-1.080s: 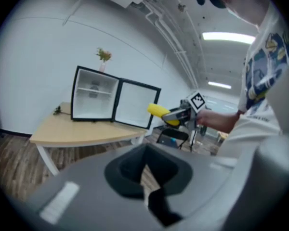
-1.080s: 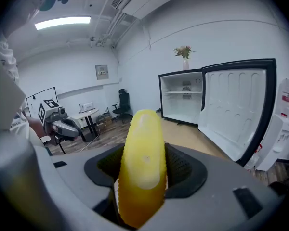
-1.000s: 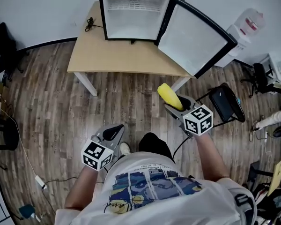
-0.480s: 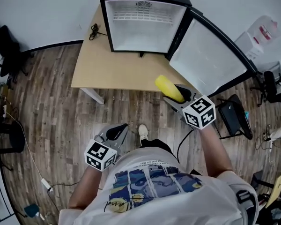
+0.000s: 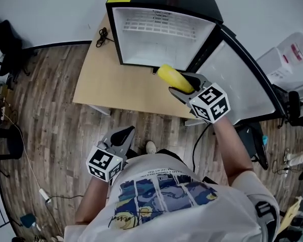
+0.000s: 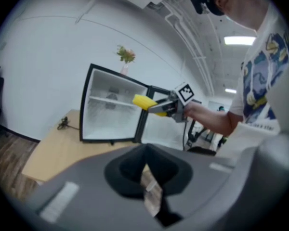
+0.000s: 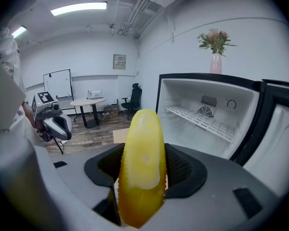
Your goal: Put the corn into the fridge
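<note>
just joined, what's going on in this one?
A person holds a gripper in each hand. The right gripper is shut on the corn, held in front of the open fridge, which stands on the table with its door swung wide. The corn is not yet inside. The left gripper hangs low by the person's body, fingers together, empty.

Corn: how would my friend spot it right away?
Find the black fridge with its door open, standing on the wooden table. Just in front of its white inside, the right claw holds the corn up in the air. It is the only long, bumpy yellow thing around.
</note>
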Available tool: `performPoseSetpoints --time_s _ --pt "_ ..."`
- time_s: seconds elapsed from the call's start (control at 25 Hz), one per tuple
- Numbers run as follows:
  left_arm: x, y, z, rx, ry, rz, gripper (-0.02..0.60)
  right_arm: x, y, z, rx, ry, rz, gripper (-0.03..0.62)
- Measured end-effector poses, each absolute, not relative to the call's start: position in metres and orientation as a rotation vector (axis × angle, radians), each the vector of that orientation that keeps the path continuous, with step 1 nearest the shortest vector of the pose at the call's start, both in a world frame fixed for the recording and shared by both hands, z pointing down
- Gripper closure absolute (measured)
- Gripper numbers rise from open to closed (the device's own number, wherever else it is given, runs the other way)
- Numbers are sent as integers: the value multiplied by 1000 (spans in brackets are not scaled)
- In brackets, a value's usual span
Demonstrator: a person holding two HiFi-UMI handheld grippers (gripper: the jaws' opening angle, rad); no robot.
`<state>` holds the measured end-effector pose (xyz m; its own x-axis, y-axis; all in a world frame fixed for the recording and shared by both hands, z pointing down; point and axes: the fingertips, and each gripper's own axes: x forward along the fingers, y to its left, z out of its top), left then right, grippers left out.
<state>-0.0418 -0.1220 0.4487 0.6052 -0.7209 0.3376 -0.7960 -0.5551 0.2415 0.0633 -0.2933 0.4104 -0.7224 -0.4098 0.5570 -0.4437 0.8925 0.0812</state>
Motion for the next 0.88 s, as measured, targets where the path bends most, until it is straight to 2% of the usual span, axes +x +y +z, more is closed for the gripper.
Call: performPoseSetpoints --time_s 0.88 --pt "-199 -229 447 2554 -1151 268 572 -51 -519 404 858 -2250 -100 345"
